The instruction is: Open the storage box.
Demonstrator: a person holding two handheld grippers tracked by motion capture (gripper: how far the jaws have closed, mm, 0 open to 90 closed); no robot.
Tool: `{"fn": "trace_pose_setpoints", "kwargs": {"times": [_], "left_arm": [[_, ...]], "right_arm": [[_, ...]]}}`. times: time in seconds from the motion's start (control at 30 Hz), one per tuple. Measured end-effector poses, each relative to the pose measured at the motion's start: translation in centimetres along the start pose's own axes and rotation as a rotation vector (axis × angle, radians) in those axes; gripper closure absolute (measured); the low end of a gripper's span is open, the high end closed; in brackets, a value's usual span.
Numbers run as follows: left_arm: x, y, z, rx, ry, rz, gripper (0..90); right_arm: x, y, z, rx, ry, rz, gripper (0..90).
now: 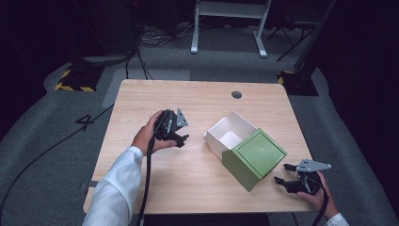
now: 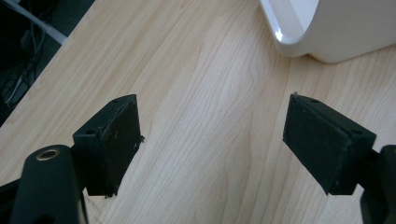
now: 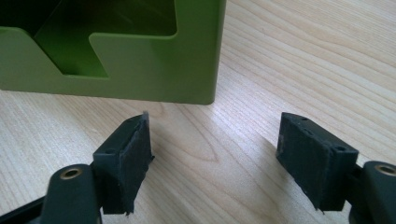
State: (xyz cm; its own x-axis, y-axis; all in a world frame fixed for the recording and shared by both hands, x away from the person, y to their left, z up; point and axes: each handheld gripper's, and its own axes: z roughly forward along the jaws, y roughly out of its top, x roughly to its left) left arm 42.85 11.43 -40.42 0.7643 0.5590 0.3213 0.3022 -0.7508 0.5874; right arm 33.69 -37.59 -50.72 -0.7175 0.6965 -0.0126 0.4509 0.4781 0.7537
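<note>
A white open box [image 1: 229, 133] stands near the middle of the wooden table [image 1: 141, 99], and a green box lid [image 1: 254, 158] leans tilted against its near right side. My left gripper [image 1: 180, 133] hovers open to the left of the white box, whose rounded corner [image 2: 327, 32] appears ahead of its jaws [image 2: 212, 140]. My right gripper [image 1: 285, 173] is open by the table's front right corner, just right of the lid. The green lid [image 3: 116, 51] stands close ahead of the right gripper [image 3: 215, 154], its hollow underside facing me. Nothing lies between either pair of jaws.
A round cable hole [image 1: 236, 94] sits near the table's far edge. Beyond the table are a white desk frame [image 1: 229, 23], cables on grey carpet and yellow-black taped bases [image 1: 75, 77]. Bare wood lies in front of and to the left of the boxes.
</note>
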Motion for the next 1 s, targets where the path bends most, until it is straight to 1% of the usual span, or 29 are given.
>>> {"fn": "trace_pose_setpoints", "kwargs": {"times": [0.03, 0.13, 0.17, 0.2, 0.4, 0.47, 0.57, 0.67, 0.93, 1.0], "left_arm": [[0.0, -0.3, -0.2, -0.006, 0.007, -0.005, 19.2], [-0.2, -1.2, -0.6, 0.001, 0.014, -0.012, 19.2], [-0.2, -1.5, -0.8, 0.003, 0.018, -0.009, 19.0], [-0.3, -1.9, -0.9, 0.011, 0.019, -0.011, 18.8], [-0.8, -3.7, -1.5, 0.018, 0.023, -0.022, 18.2], [-1.0, -4.2, -1.7, 0.024, 0.025, -0.015, 18.0], [-1.3, -5.1, -1.9, 0.019, 0.028, -0.031, 18.0], [-1.6, -6.1, -2.0, 0.033, 0.028, -0.031, 17.9], [-2.2, -8.6, -2.0, 0.032, 0.022, -0.074, 17.7], [-2.4, -9.4, -1.8, 0.045, 0.023, -0.084, 17.7]], "right_arm": [[0.0, 0.0, 0.0, 0.0, 0.0, 0.0, 26.4], [0.0, 0.0, 0.0, 0.0, 0.0, 0.0, 26.4], [0.0, 0.0, 0.0, 0.0, 0.0, 0.0, 26.4], [0.0, 0.0, 0.0, 0.0, 0.0, 0.0, 26.4], [0.0, 0.0, 0.0, 0.0, 0.0, 0.0, 26.4], [0.0, 0.0, 0.0, 0.0, 0.0, 0.0, 26.4], [0.0, 0.0, 0.0, 0.0, 0.0, 0.0, 26.4], [0.0, 0.0, 0.0, 0.0, 0.0, 0.0, 26.4], [0.0, 0.0, 0.0, 0.0, 0.0, 0.0, 26.4], [0.0, 0.0, 0.0, 0.0, 0.0, 0.0, 26.4]]}}
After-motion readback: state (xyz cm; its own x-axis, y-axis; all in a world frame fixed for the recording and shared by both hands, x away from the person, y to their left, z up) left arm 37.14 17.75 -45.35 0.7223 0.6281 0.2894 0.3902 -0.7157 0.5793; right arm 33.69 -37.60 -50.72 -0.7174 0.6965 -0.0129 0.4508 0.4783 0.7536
